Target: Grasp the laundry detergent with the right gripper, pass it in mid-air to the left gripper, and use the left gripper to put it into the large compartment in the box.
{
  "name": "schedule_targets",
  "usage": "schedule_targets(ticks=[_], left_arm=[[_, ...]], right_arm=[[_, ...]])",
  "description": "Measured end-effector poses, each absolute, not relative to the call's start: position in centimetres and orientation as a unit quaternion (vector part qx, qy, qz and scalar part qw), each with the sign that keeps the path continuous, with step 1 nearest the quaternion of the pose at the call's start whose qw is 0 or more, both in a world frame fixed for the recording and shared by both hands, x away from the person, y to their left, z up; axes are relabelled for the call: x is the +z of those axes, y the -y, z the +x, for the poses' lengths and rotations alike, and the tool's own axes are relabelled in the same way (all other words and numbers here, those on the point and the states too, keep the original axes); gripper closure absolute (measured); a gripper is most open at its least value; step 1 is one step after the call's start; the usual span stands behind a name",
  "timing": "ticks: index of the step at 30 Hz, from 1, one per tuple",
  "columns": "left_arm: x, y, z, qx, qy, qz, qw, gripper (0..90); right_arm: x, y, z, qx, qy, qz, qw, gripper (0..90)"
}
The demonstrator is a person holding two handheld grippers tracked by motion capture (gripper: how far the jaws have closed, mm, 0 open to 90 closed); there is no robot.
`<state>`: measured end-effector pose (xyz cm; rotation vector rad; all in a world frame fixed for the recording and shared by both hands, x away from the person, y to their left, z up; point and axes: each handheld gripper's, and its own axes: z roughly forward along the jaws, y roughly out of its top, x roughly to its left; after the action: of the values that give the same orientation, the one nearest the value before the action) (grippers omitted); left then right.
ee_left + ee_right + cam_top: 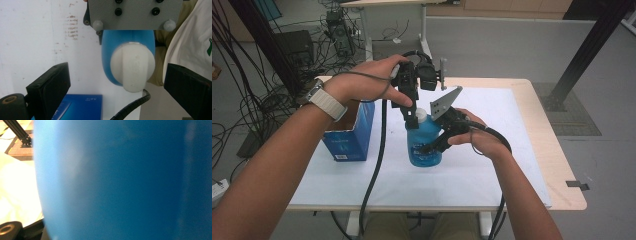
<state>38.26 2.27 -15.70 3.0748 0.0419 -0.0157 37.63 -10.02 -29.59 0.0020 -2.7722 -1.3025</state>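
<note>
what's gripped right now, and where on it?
Right gripper holds the blue bottle by its body. Left gripper is open above the white cap.

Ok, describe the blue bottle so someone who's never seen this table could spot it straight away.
On the white-covered table, look near the middle, just right of the blue cardboard box. The blue bottle stands upright there, held at its side by the right gripper. Unlike the box, it is rounded, translucent and topped with a white cap.

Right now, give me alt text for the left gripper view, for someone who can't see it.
A blue bottle with a white cap stands on the white table cover, seen from above between the left gripper's two open black jaws. A grey plate on the other gripper covers the bottle's far side, and a blue box lies at the bottom edge.
</note>
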Motion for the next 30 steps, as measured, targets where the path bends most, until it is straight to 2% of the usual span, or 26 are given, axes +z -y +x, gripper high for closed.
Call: schedule_targets(ticks=[30], left_arm=[[-17.4,-1.6,38.4,-0.017,-0.005,0.999,0.039,7.6]], right_arm=[[-29.4,9.7,37.5,-0.428,0.903,0.0,0.038,43.4]])
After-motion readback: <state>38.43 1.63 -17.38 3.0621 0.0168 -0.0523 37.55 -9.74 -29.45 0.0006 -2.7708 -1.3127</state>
